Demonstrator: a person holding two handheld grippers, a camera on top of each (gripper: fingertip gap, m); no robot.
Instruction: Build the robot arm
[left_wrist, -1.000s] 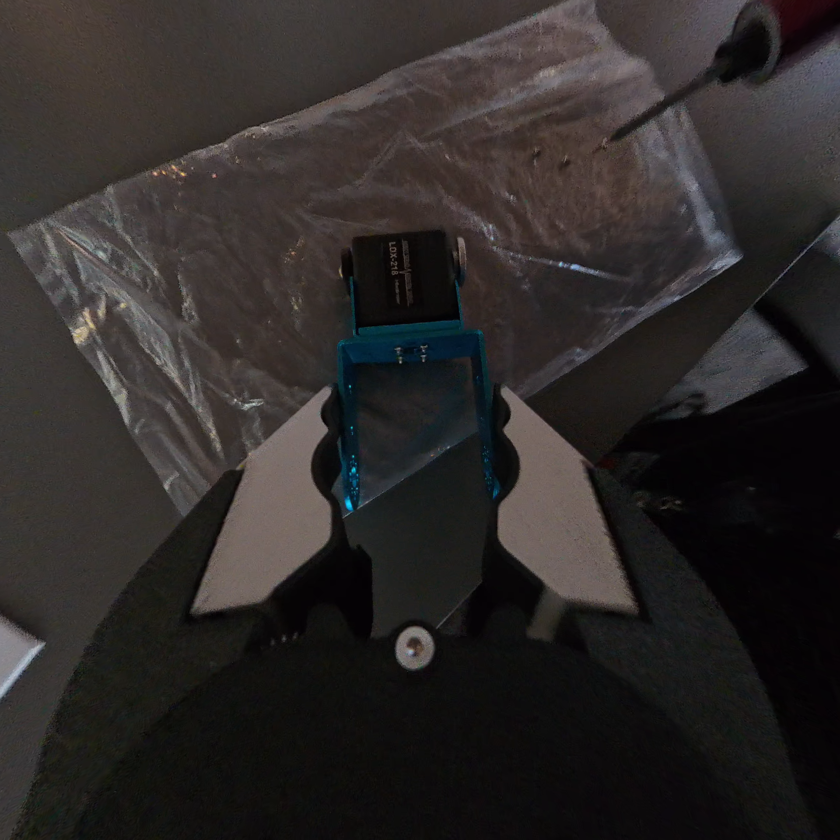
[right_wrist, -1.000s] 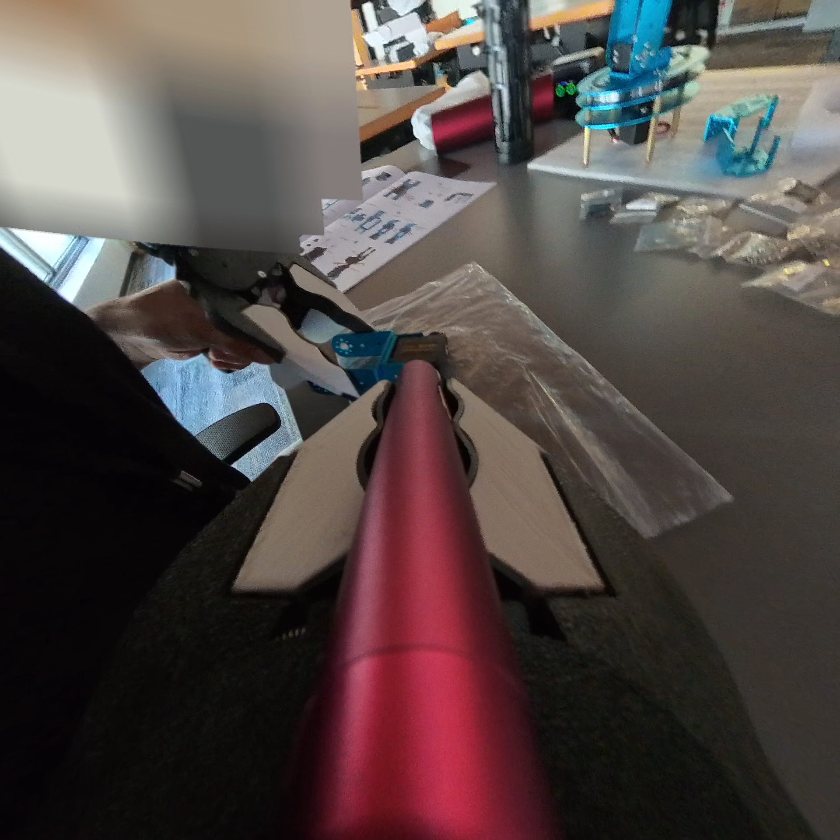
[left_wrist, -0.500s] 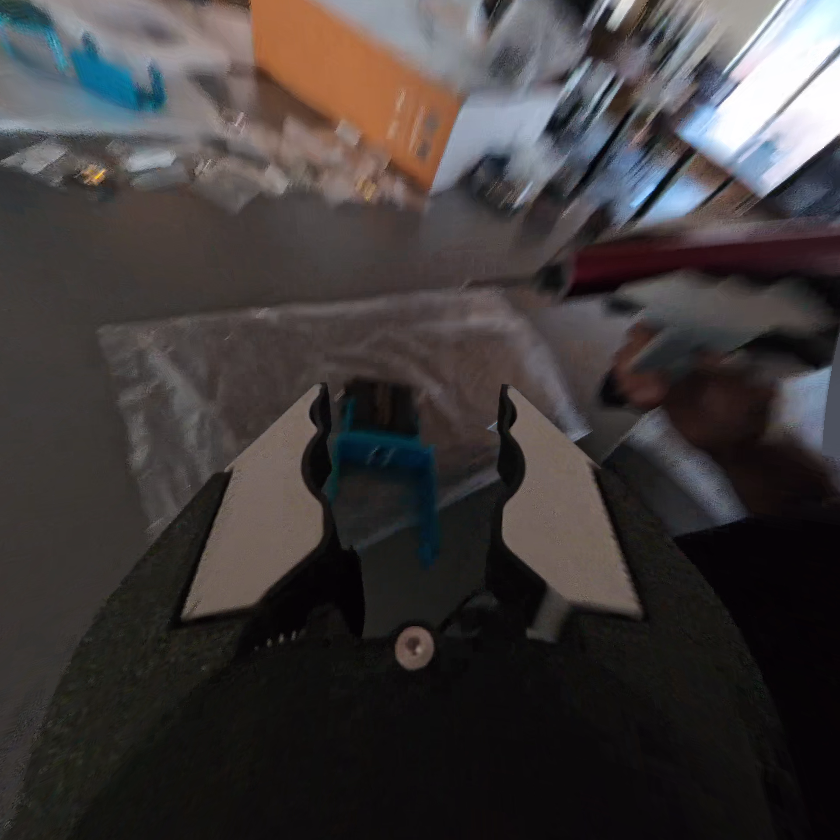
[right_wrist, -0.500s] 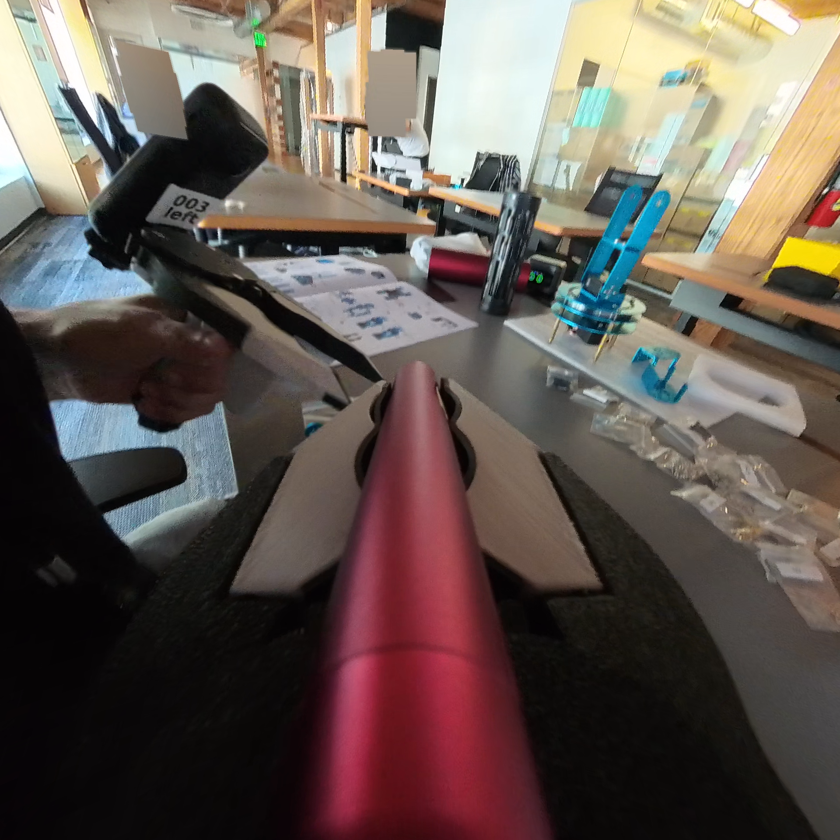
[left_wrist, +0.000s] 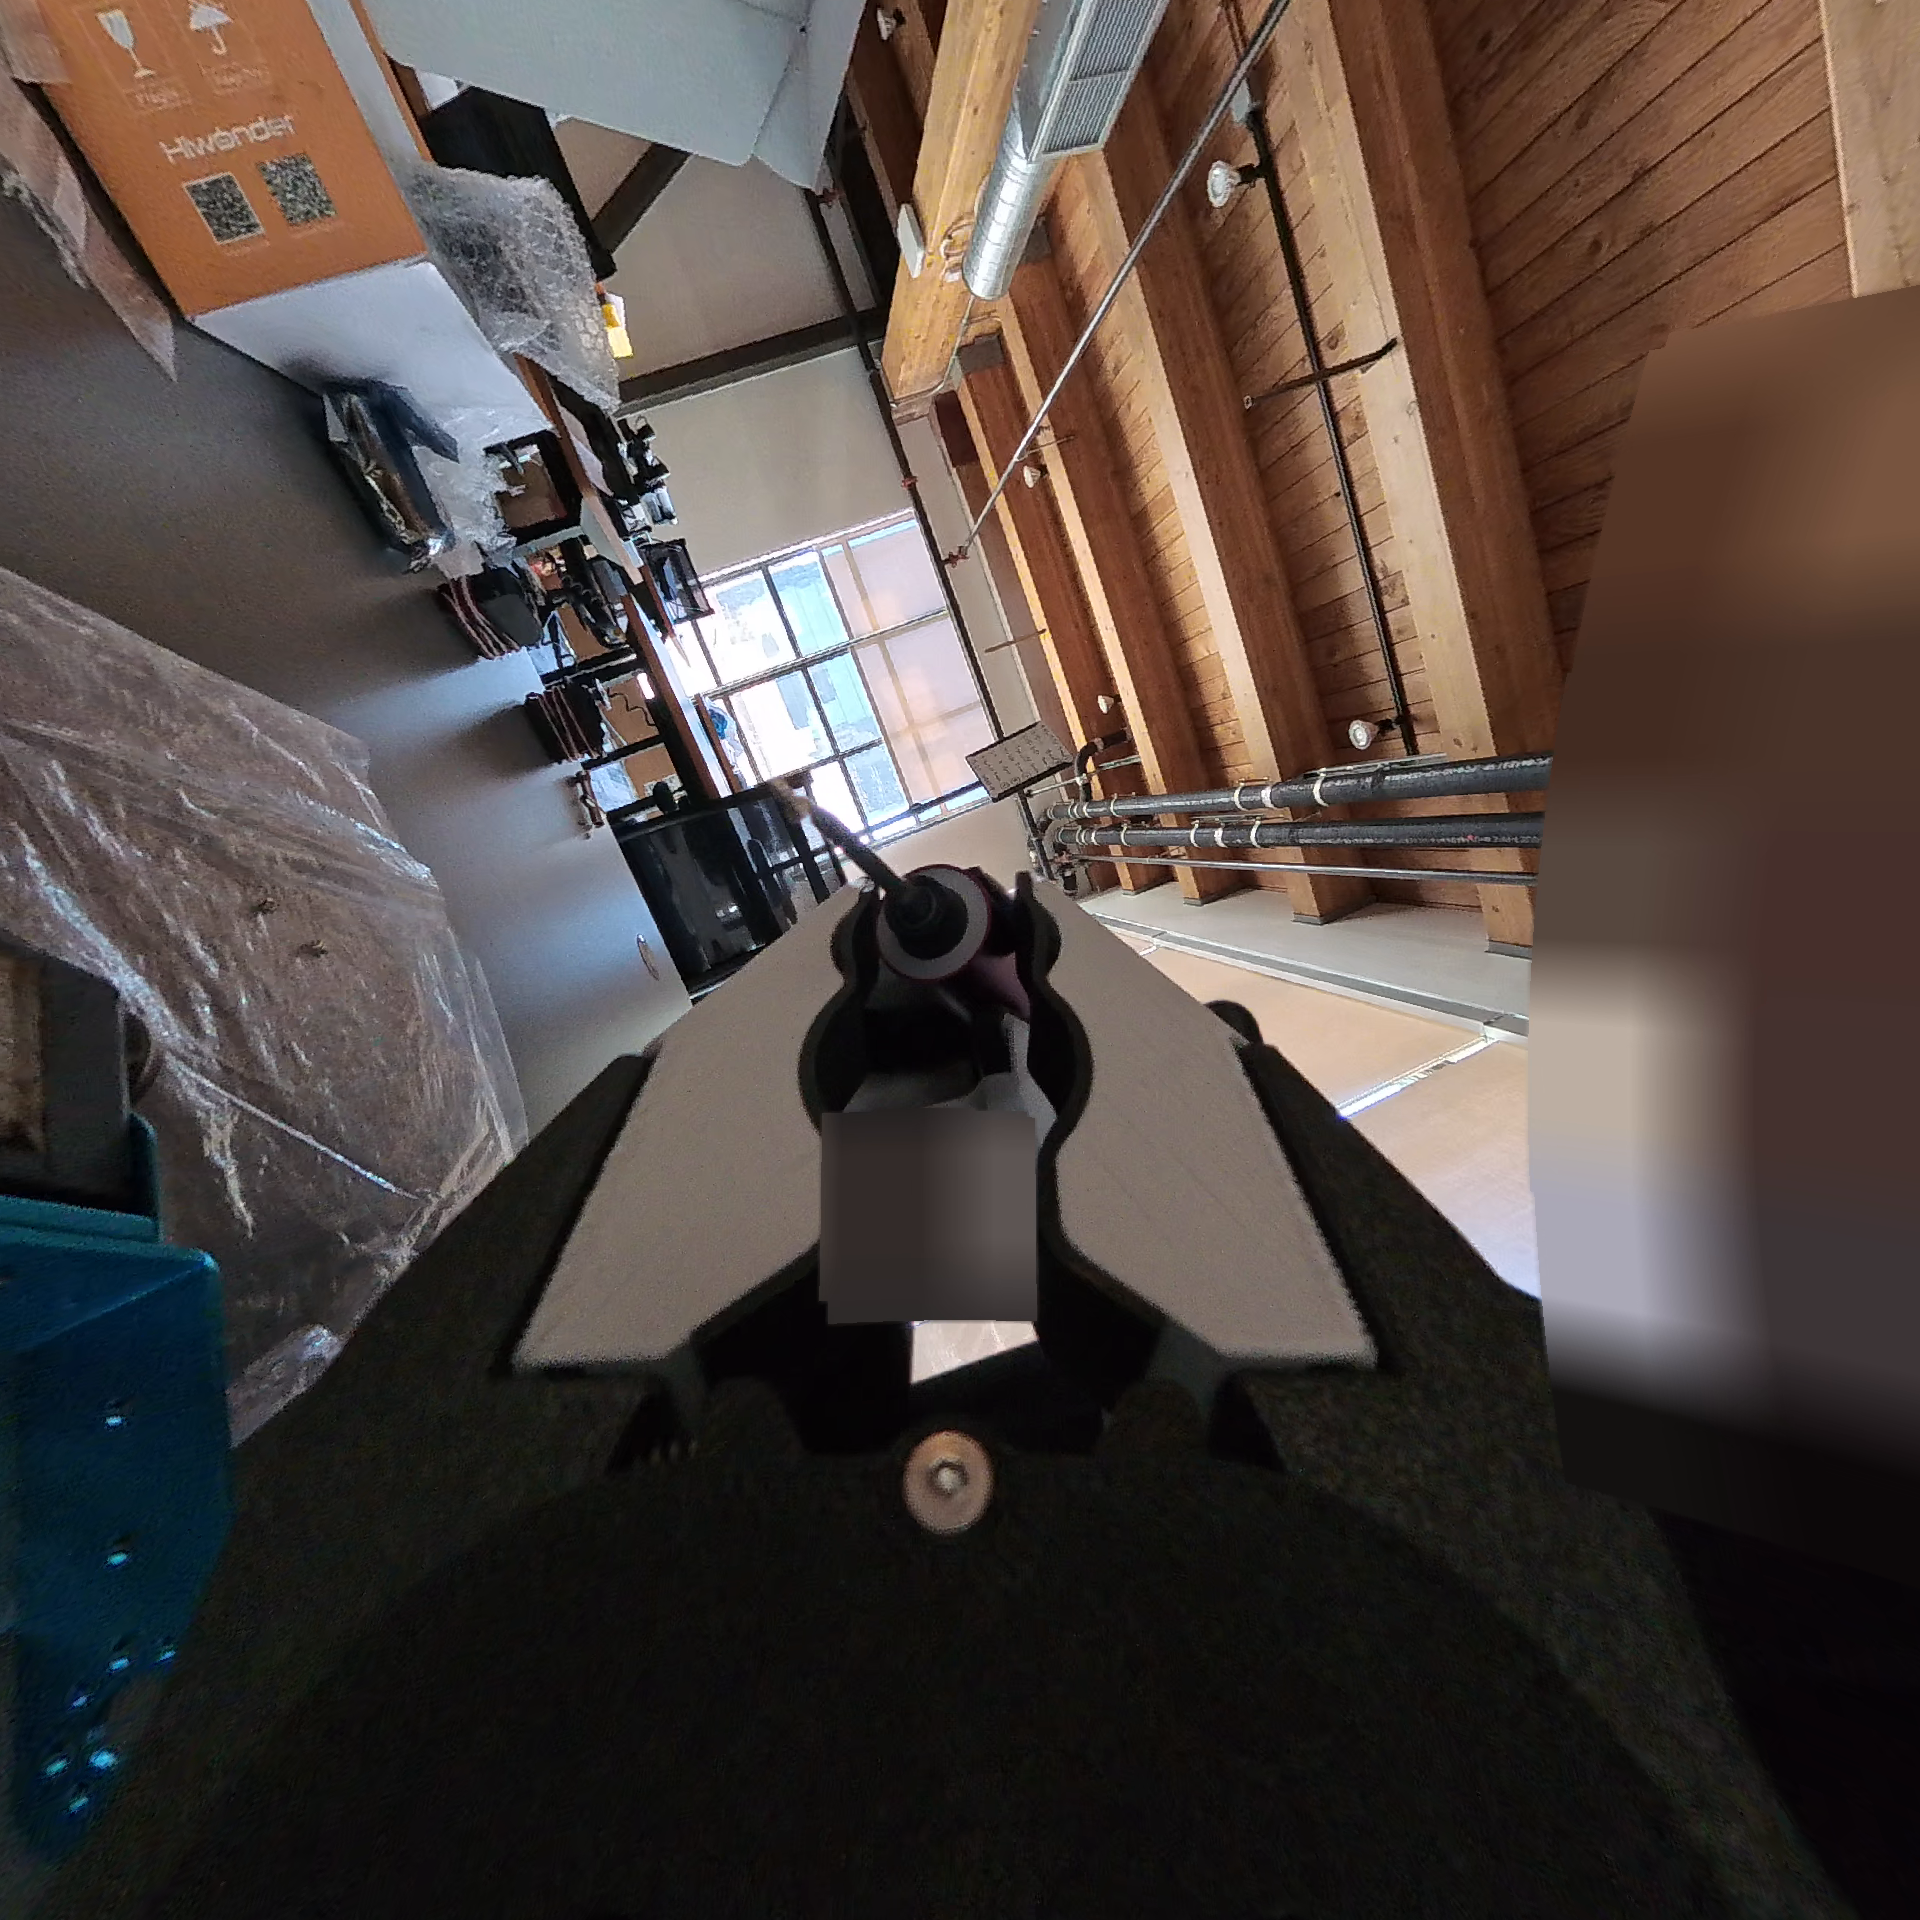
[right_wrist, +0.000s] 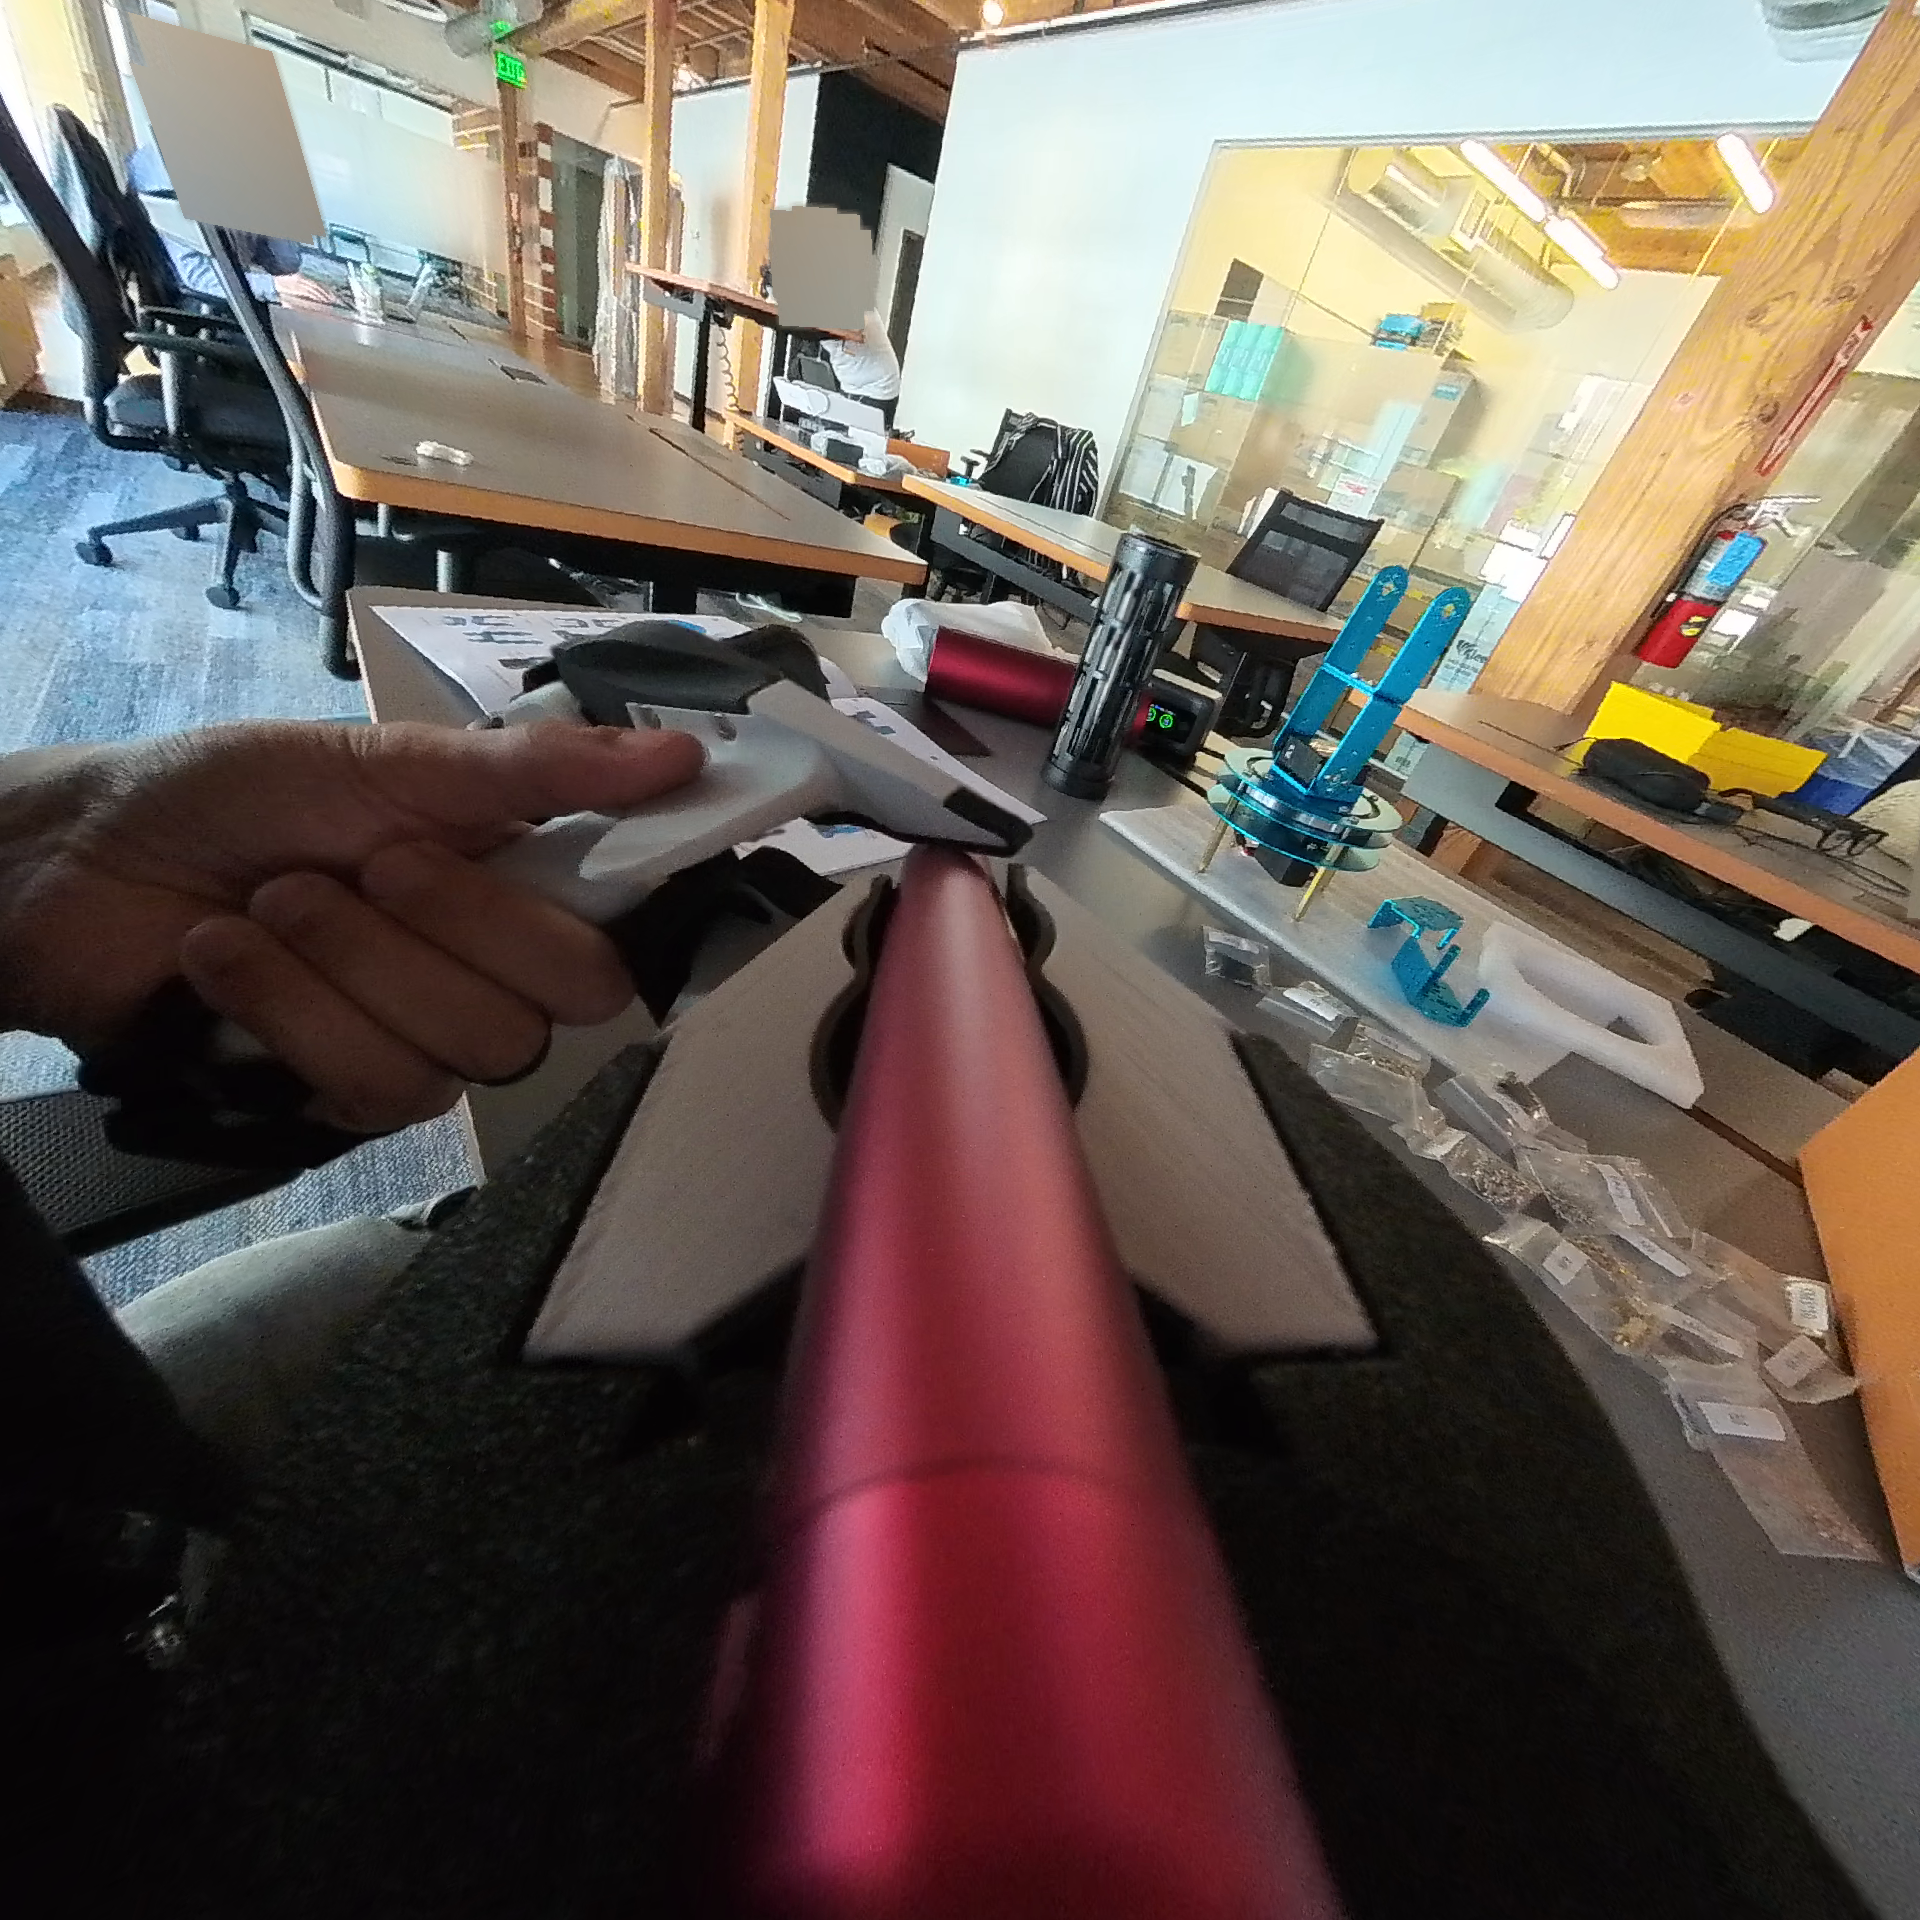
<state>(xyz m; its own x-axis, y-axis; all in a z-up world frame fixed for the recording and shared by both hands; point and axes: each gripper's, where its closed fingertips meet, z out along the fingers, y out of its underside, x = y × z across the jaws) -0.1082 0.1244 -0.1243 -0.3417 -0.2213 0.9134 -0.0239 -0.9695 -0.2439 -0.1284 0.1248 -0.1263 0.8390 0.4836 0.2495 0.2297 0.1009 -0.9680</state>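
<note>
My right gripper is shut on a red screwdriver, whose handle runs along the middle of the right wrist view. My left gripper is turned on its side, with its jaws closed around the screwdriver's front collar. The thin bit pokes out beyond the collar. In the right wrist view the left gripper, held by a hand, meets the screwdriver's tip. A blue bracket lies loose on a clear plastic bag at the left edge.
On the grey table stand a blue arm on a round base, a loose blue bracket, a black cylinder, a red cylinder and several small parts bags. An orange box stands at the right.
My left gripper let go of the blue bracket with its servo, swung up and rolled sideways, and closed on the screwdriver's front end. My right gripper lifted the screwdriver to level.
</note>
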